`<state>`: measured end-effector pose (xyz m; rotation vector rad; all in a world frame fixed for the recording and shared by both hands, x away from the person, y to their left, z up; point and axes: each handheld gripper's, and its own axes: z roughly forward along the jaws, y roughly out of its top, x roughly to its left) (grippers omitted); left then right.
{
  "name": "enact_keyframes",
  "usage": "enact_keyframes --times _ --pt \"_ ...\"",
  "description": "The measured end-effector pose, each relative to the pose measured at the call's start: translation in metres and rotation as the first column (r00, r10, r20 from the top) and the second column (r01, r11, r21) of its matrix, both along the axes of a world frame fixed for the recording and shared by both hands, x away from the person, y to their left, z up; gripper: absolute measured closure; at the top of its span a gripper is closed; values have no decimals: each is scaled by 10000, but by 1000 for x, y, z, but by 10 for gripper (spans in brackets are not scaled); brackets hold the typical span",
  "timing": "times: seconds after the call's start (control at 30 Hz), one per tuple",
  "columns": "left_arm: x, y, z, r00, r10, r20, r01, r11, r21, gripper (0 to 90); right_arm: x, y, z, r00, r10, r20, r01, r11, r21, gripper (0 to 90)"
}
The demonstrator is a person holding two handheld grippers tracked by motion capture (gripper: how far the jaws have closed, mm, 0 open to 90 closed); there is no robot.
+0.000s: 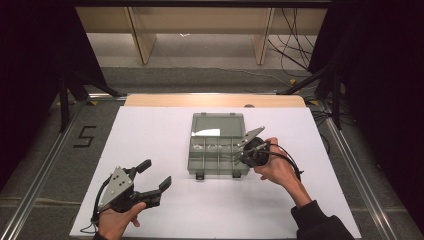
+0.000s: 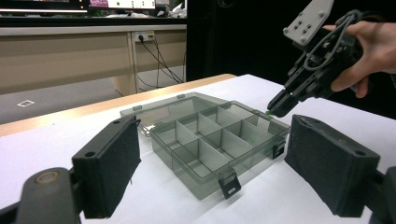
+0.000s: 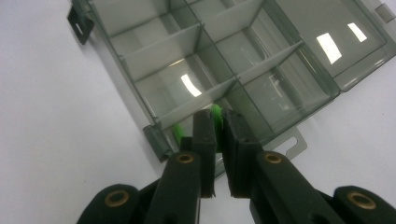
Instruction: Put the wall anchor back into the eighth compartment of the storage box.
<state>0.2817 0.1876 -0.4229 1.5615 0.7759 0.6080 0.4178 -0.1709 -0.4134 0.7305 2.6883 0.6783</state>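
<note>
I see a clear plastic box (image 1: 218, 145) with its lid open, lying at the centre of the high view on the white counter (image 1: 150, 130). Dividers split it into small compartments, and two black latches hang on the edge nearest to me. My right gripper (image 1: 240, 153) is over the right side of the box, tilted down to it. In the right gripper view its jaws are nearly together and clamp a small green piece (image 3: 216, 120) just above a compartment at the box corner. My left gripper (image 1: 156, 175) rests at the lower left of the high view, well apart from the box, with its jaws wide apart and nothing between them.
</note>
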Motion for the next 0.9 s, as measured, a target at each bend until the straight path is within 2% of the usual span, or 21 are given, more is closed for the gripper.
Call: enact_keyframes --times 0.03,0.07,0.37,0.43,0.5,0.63,0.7,0.73,0.77,0.8,0.83,0.87,0.9 --pt "0 0 0 10000 -17 13 17 10000 -1 168 1 0 -1 9999 -62 -112 61 10000 -65 843" --pt "0 0 0 10000 -28 24 28 10000 0 167 2 0 -4 10000 -97 6 97 9999 28 843" --pt "0 0 0 9999 -84 76 85 10000 -40 167 7 0 -14 9994 -334 -60 336 9989 339 823" --pt "0 1 0 9999 -85 78 85 10000 -31 167 7 0 -13 9995 -308 -87 311 9990 336 778" --pt "0 1 1 9999 -79 94 80 10000 -50 167 6 0 -11 9986 -520 -111 524 9977 436 710" --pt "0 0 1 9999 -79 92 80 10000 -53 168 2 -3 -4 9979 -625 187 602 9927 1040 568" --pt "0 0 0 9999 -81 90 82 10000 -49 167 -2 -4 1 9961 -855 215 817 9869 1391 522" --pt "0 0 1 9999 -90 109 90 9999 -48 167 -3 -5 3 9967 -784 197 746 9860 1491 494" --pt "0 0 1 9999 -87 100 87 9999 -55 167 -6 -7 5 9956 -822 458 732 9822 1730 473" --pt "0 0 1 9999 -87 96 88 9999 -48 167 -7 -8 7 9954 -816 504 708 9795 1883 449" --pt "0 0 0 9999 -80 85 80 10000 -47 167 -9 -9 8 9942 -925 543 787 9732 2159 436" --pt "0 0 0 9999 -86 93 86 10000 -42 167 -11 -9 8 9916 -1049 753 823 9626 2580 436" --pt "0 0 0 9999 -86 88 86 10000 -48 167 -14 -10 10 9921 -1066 665 856 9610 2629 429"
